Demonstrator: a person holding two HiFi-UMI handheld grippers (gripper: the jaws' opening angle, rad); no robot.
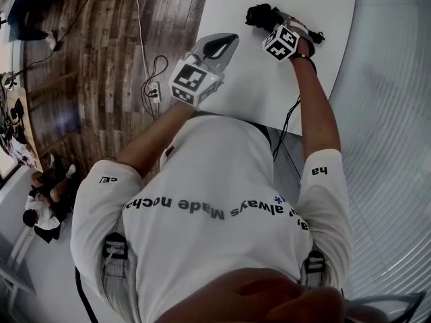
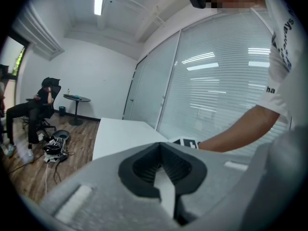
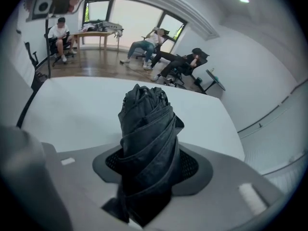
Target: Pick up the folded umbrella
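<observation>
**Count: 1 umbrella, 2 grippers, 3 sitters**

1 folded umbrella (image 3: 147,138) is showing at the centre of the right gripper view. 2 grippers are showing in the head view, the left gripper (image 1: 225,42) at 12 o'clock and the right gripper (image 1: 269,19) at 1 o'clock. Each is carrying 1 marker cube, making 2: the left cube (image 1: 194,79) and the right cube (image 1: 281,42). 1 white table (image 1: 249,93) is lying under them. In the right gripper view 3 people are sitting: the first sitter (image 3: 60,35) at 10 o'clock, the second sitter (image 3: 144,44) at 12 o'clock, the third sitter (image 3: 185,64) at 1 o'clock. 1 round side table (image 2: 77,98) is standing at 9 o'clock of the left gripper view.
</observation>
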